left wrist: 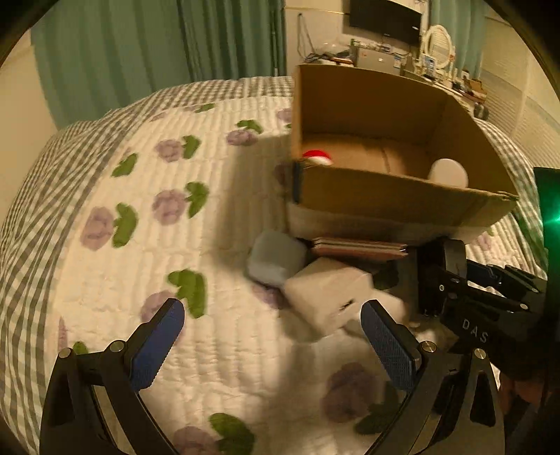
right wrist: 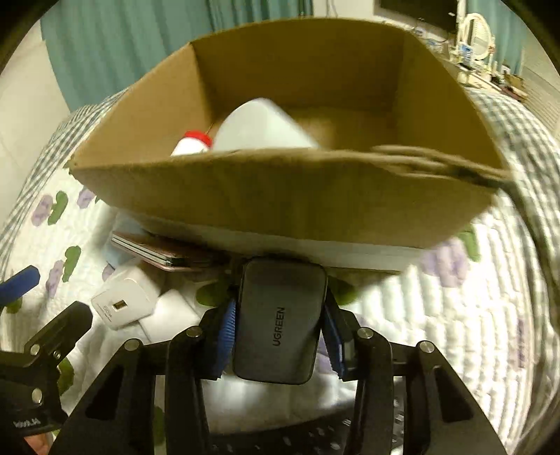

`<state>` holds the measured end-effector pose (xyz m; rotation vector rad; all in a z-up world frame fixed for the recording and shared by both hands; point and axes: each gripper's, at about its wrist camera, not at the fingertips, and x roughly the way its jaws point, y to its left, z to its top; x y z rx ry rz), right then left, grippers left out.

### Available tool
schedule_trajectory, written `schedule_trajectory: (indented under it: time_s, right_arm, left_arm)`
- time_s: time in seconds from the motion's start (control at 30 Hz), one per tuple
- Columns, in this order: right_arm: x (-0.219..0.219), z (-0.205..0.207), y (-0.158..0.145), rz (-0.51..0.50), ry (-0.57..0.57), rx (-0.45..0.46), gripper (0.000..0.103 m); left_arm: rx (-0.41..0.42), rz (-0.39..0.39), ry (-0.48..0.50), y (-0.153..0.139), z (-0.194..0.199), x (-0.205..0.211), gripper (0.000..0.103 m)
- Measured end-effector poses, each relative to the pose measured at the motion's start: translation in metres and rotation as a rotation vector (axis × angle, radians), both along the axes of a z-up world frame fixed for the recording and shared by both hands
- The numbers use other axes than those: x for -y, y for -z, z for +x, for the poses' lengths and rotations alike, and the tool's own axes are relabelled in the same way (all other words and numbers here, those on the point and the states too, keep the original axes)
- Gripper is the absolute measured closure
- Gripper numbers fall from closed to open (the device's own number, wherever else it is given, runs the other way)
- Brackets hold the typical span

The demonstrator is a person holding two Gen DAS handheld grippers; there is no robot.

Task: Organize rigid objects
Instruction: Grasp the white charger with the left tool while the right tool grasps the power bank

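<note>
An open cardboard box (left wrist: 385, 196) (right wrist: 280, 196) stands on the bed. Inside it lie a red-capped white bottle (left wrist: 316, 157) (right wrist: 192, 143) and a white object (left wrist: 449, 173) (right wrist: 260, 124). My right gripper (right wrist: 280, 315) is shut on a dark grey UGREEN charger (right wrist: 280, 322), held just in front of the box's near wall; it shows in the left wrist view (left wrist: 465, 280) too. My left gripper (left wrist: 273, 336) is open and empty, just short of a white plug adapter (left wrist: 329, 294) (right wrist: 122, 301). A pale blue block (left wrist: 276, 257) and a flat pink device (left wrist: 357, 246) (right wrist: 157, 250) lie beside the box.
The bed has a white quilt (left wrist: 196, 245) with purple flowers and a grey checked border. Green curtains (left wrist: 140, 45) hang behind it. A cluttered desk with a mirror (left wrist: 437, 42) and a wall screen (left wrist: 385, 17) stands at the far right.
</note>
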<state>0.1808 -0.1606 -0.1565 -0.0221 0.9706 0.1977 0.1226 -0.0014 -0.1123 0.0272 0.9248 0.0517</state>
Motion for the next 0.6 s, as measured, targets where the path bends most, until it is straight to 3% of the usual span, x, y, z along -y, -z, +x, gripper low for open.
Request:
schedule_trajectory:
  time_s: [0.13,0.4,0.53,0.57,0.6]
  right_arm:
    - [0.015,-0.008,-0.009,-0.047,0.034,0.036,0.061]
    - [0.035,-0.007,-0.024,-0.025,0.064,0.043,0.061]
    - [0.027,-0.004,-0.019,-0.022,0.057,0.034,0.061]
    - [0.025,-0.003,-0.017,-0.021,0.056,0.032,0.061]
    - [0.024,-0.003,-0.016,-0.021,0.054,0.030,0.061]
  left_arm:
    - [-0.038,-0.026,0.011,0.006,0.016,0.017,0.000]
    - [-0.136,-0.064,-0.059,0.032,0.049,0.016,0.004]
    - [-0.165,-0.096,-0.053,0.037,0.055,0.014,0.020]
    - [-0.165,-0.105,-0.043,0.037,0.054,0.015,0.030]
    - [-0.168,-0.120,-0.027,0.035,0.053,0.017,0.033]
